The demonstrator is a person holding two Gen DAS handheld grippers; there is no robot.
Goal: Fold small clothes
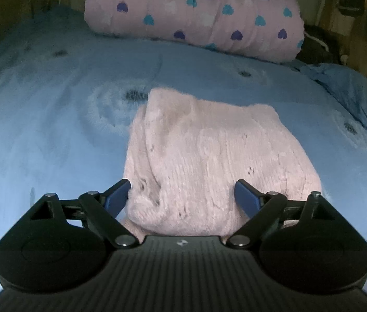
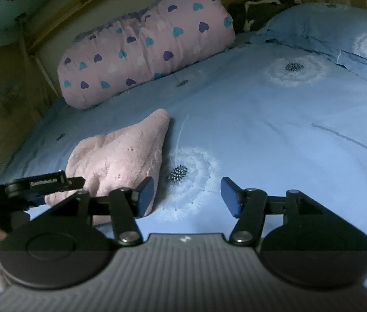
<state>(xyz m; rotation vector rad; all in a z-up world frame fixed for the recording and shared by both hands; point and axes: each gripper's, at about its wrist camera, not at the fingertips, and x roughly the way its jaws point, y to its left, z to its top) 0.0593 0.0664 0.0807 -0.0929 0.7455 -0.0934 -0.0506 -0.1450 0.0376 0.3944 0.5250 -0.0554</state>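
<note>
Your left gripper (image 1: pixel 182 195) had its jaws spread wide, straddling the near edge of the fuzzy pale-pink knitted garment (image 1: pixel 209 156); the left finger (image 1: pixel 117 195) touched the knit or lay just beside it, and nothing was clamped. Your right gripper (image 2: pixel 187 195) was likewise wide apart and empty, hanging over bare sheet with its left finger (image 2: pixel 144 195) just beside the garment's right edge (image 2: pixel 121 158). The garment lay bunched, apparently part-folded, toward the near edge of the light-blue dandelion-print bedsheet (image 2: pixel 274 140), well apart from the pink heart-print rolled quilt (image 1: pixel 196 13) at the far edge.

Caution: closing here would likely pinch several layers at once, and the loose knit could snag and pull the fold askew.
</note>
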